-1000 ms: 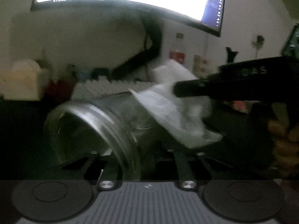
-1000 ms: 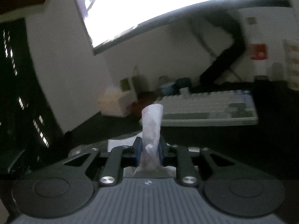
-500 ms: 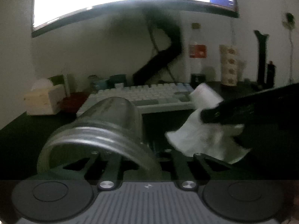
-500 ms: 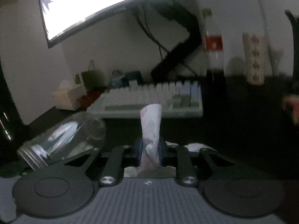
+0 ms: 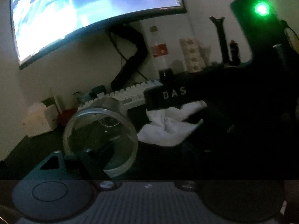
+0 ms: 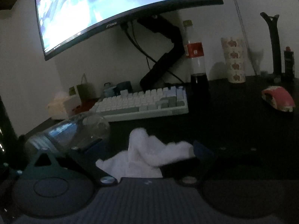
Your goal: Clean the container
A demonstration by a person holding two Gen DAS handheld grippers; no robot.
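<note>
- The glass jar (image 5: 100,140) lies on its side on the dark counter (image 6: 233,123), in front of the keyboard (image 6: 142,102), mouth toward the left tongs (image 5: 134,149).
- Left tongs stand apart around the jar, not clamping it.
- Right tongs (image 6: 147,153) stand apart; the white cloth (image 6: 147,155) lies loose between them, beside the jar.
- This fits either cloth set down after wiping, or awaiting pickup.

Ahead of right hand-held gripper (image 6: 149,149): cloth (image 6: 147,156), then keyboard (image 6: 142,102). Jar (image 6: 74,132) blocks left. Tabletop (image 6: 233,130) open right.
</note>
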